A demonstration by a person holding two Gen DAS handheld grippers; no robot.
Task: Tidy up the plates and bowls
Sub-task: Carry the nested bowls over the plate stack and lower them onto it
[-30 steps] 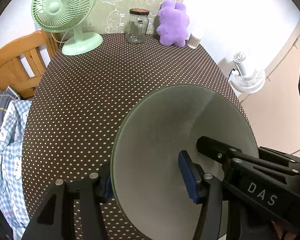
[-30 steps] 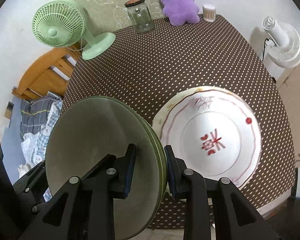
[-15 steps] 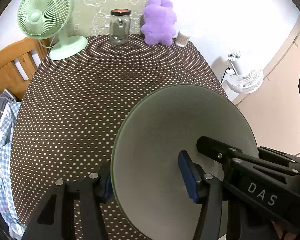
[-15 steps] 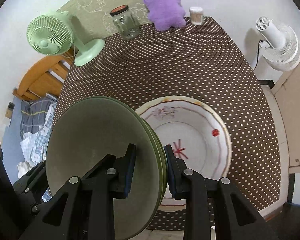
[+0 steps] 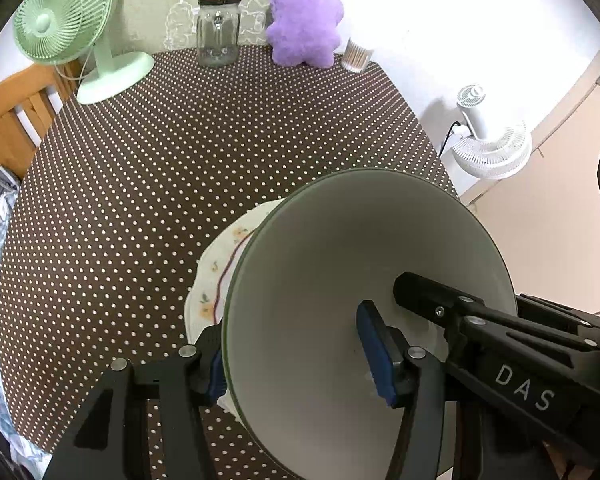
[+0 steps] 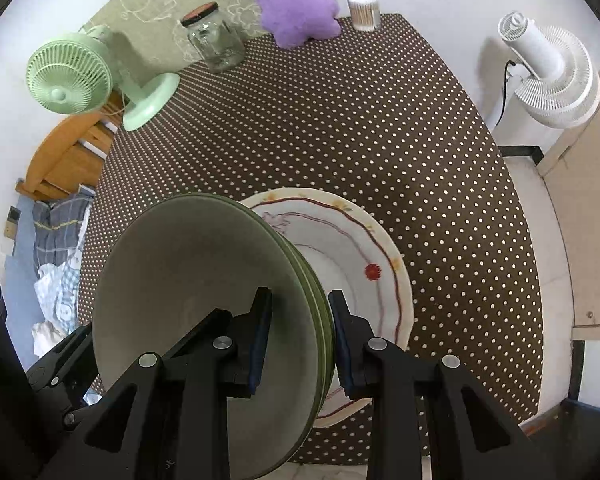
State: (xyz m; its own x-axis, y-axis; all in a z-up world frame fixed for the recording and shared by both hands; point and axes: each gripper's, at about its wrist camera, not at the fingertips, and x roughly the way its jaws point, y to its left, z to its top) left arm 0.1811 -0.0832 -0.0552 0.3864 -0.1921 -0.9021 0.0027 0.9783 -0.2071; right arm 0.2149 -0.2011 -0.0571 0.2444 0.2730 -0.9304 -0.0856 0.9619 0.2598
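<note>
A stack of pale green plates (image 5: 340, 264) (image 6: 196, 280) is held on edge above the table by both grippers. My left gripper (image 5: 296, 356) is shut on the stack's rim, and my right gripper (image 6: 300, 336) is shut on the opposite rim. A white plate with red trim and a red motif (image 6: 364, 256) lies flat on the polka-dot table near the front edge, directly under the green stack. In the left wrist view only its left rim (image 5: 220, 264) shows beside the green plates.
At the table's far edge stand a green desk fan (image 5: 72, 28), a glass jar (image 5: 218, 30), a purple plush toy (image 5: 306, 20) and a cotton-swab cup (image 5: 356, 56). A white floor fan (image 6: 548, 76) stands right of the table; a wooden chair (image 6: 68, 152) is left.
Both grippers carried the green plates right and toward the white plate; the stack now hangs over it. The white plate has come into the left wrist view.
</note>
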